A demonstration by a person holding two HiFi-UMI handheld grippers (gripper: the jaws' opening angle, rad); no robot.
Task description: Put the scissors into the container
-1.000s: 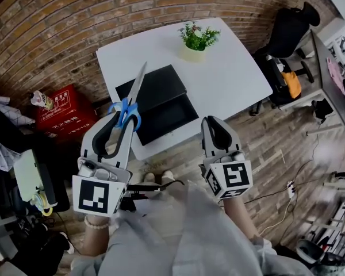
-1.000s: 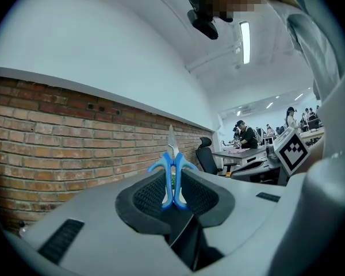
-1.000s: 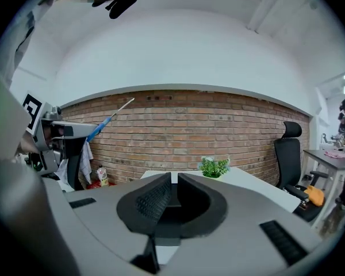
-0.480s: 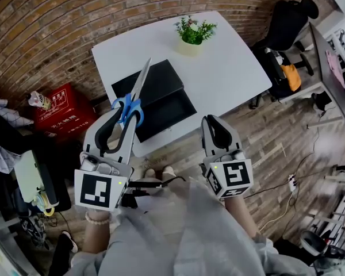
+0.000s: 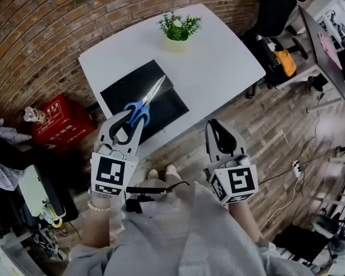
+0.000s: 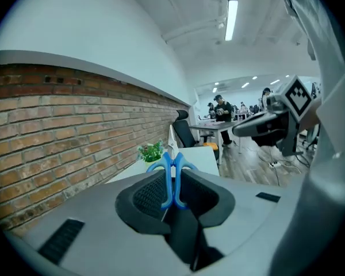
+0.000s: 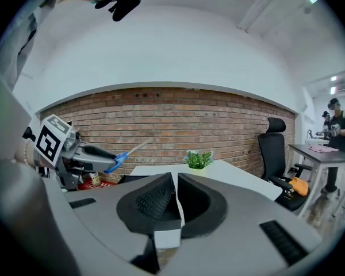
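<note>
My left gripper (image 5: 126,126) is shut on the blue handles of the scissors (image 5: 142,107), whose steel blades point out over the black container (image 5: 118,88) on the white table (image 5: 224,68). In the left gripper view the scissors (image 6: 172,171) stand upright between the jaws of the gripper (image 6: 173,195). My right gripper (image 5: 219,135) is shut with nothing in it, held off the table's front edge over the wooden floor. The right gripper view shows the closed jaws of that gripper (image 7: 175,195) and the left gripper with the scissors (image 7: 126,152) off to the left.
A small potted plant (image 5: 177,30) stands at the table's far side. A red box (image 5: 60,119) sits on the floor left of the table by the brick wall. A black office chair (image 5: 276,10) and an orange bag (image 5: 288,61) are to the right.
The left gripper has carried the scissors forward and right, so the blades now lie over the black container. The view has shifted. The right gripper has barely moved.
</note>
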